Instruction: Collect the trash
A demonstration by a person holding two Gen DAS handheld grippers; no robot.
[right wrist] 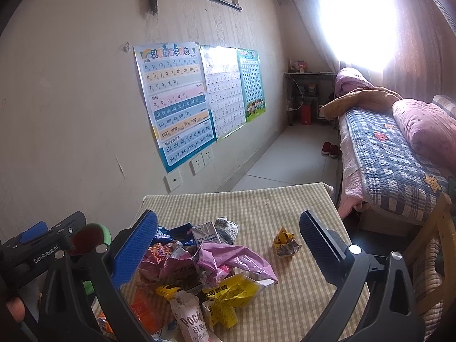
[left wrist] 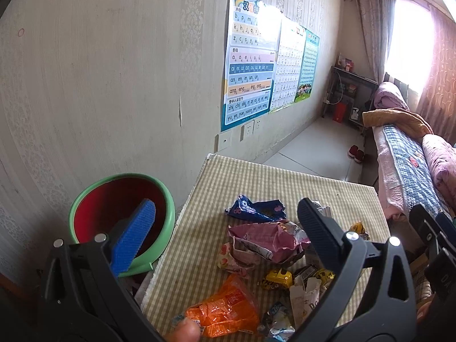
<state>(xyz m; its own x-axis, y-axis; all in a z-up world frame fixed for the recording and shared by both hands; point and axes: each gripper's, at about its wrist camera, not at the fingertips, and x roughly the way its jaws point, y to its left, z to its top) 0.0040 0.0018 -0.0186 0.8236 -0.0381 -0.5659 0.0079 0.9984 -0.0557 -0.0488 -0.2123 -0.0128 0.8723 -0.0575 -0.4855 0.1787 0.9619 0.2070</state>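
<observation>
I hold my left gripper (left wrist: 228, 228) wide and empty, straddling the green bin (left wrist: 168, 208) rim and the wrapper pile (left wrist: 265, 245) just beside it on the checked table (left wrist: 256, 176), ready for a grab. My right gripper (right wrist: 228, 239) gapes too. Wrappers look crumpled, light, glossy.

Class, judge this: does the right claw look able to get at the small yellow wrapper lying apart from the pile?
Probably yes. The right claw is open, and the small yellow wrapper lies alone on bare tablecloth, with nothing between.
</observation>
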